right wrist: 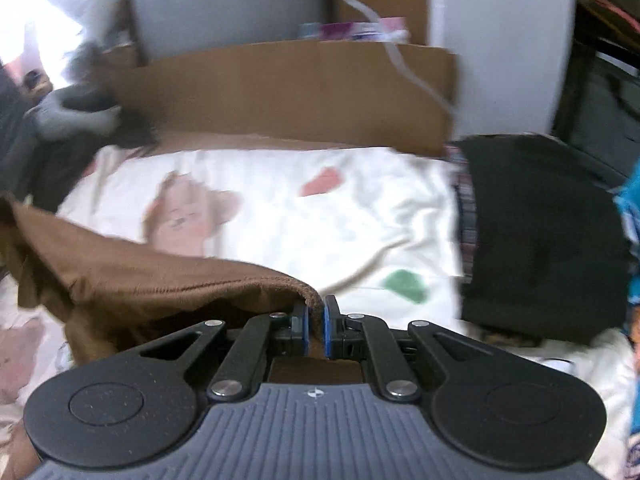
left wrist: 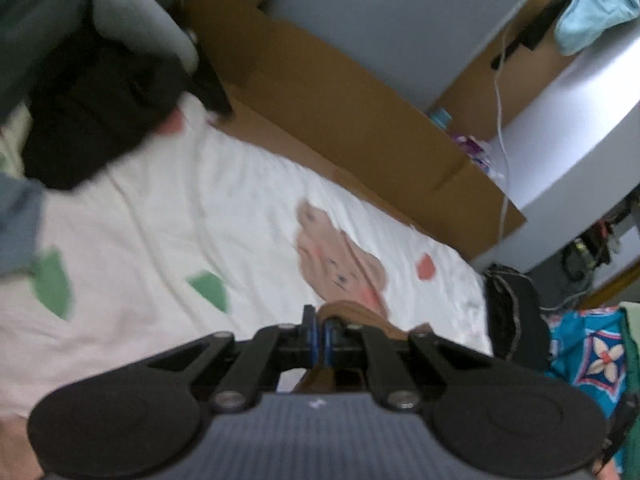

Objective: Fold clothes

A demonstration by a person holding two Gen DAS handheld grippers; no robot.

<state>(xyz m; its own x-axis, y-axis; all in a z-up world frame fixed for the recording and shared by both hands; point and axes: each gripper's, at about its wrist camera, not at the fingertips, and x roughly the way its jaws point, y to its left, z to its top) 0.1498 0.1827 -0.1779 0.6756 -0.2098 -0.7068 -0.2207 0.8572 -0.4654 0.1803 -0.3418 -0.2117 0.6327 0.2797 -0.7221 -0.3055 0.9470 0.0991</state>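
Both the left gripper [left wrist: 320, 334] and right gripper [right wrist: 316, 328] are pinching the brown garment [right wrist: 160, 276] by thin edges in nearly closed fingers, so it is risking slipping free.

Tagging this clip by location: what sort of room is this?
Most likely a cluttered bedroom: a bed with a printed white sheet, garments such as the brown cloth, and cardboard boxes along the wall.

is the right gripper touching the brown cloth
Touching. The right wrist view shows the right gripper shut on the brown cloth, whose edge runs down between the two blue pads.
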